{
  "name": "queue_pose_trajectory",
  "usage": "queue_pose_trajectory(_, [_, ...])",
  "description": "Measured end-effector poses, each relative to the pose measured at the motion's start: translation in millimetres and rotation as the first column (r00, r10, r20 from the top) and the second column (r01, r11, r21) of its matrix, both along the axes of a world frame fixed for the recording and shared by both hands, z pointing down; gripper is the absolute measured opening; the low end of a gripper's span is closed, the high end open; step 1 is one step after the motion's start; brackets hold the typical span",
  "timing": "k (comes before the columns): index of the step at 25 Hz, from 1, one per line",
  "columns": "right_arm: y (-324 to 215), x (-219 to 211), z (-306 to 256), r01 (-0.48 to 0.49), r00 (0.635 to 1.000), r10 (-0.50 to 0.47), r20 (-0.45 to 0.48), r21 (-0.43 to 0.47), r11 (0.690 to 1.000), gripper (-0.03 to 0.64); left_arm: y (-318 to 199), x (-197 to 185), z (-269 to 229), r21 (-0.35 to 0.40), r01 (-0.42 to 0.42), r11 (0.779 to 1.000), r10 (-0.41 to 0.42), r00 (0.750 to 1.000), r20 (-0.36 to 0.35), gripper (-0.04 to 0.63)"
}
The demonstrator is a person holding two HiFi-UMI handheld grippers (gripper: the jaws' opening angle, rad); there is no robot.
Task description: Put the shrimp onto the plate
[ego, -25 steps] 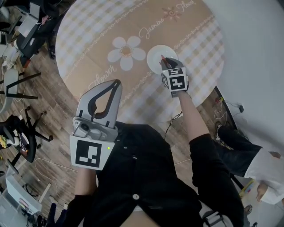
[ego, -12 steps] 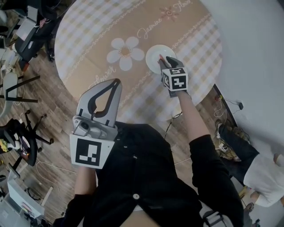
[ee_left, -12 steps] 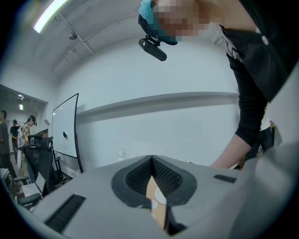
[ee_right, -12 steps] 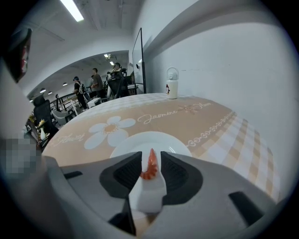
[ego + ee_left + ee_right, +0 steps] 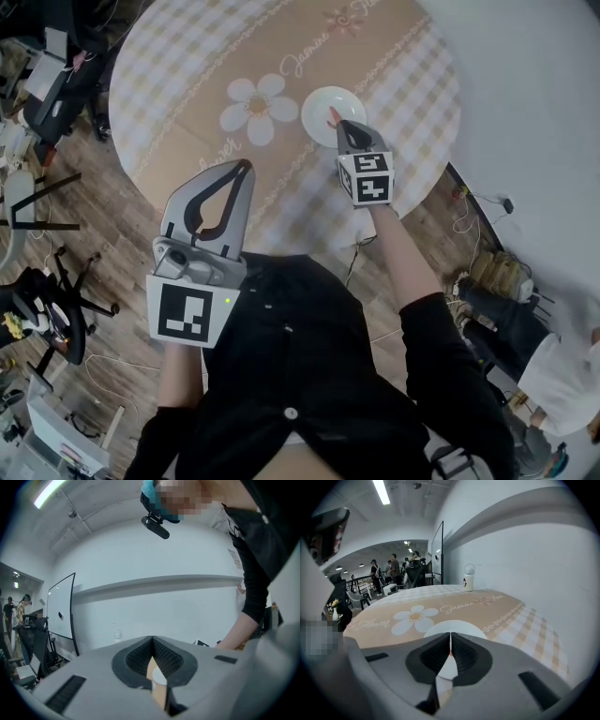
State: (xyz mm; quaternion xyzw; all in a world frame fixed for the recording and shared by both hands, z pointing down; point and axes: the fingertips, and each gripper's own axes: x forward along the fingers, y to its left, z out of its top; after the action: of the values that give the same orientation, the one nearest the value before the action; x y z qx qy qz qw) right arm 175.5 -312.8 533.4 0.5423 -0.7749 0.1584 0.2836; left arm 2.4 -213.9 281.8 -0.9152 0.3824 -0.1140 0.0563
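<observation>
A white plate (image 5: 323,101) sits on the round table, right of the printed daisy. My right gripper (image 5: 336,122) hovers over the plate's near edge, shut on a small orange-red shrimp (image 5: 332,116) that pokes out at its tips. In the right gripper view the plate (image 5: 454,629) lies just beyond the closed jaws, and an orange speck of shrimp (image 5: 450,653) shows between them. My left gripper (image 5: 246,169) is held up near my torso at the table's near rim. It is shut with nothing in it, and its own view faces a white wall.
The tablecloth (image 5: 206,66) is beige and checked, with a daisy (image 5: 249,105) left of the plate. A small white bottle (image 5: 468,583) stands at the table's far side. Office chairs (image 5: 37,309) and cables crowd the floor at left. People stand far off.
The head view has shifted slightly. My right gripper still holds the shrimp over the plate and has drawn a little toward its near rim. The left gripper has hardly moved.
</observation>
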Motion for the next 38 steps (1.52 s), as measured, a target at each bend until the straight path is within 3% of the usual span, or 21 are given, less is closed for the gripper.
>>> queue_pose_trajectory(20, [72, -35, -97, -0.049, 0.995, 0.032, 0.099, 0.178, 0.983, 0.004, 14, 7, -11, 0.020, -0.119, 0.993, 0.120, 0.993, -0.020, 0.002])
queue_pose_trajectory(38, [102, -49, -218, -0.032, 0.999, 0.014, 0.045, 0.435, 0.900, 0.003, 12, 14, -30, 0.072, -0.164, 0.984, 0.167, 0.986, -0.030, 0.002])
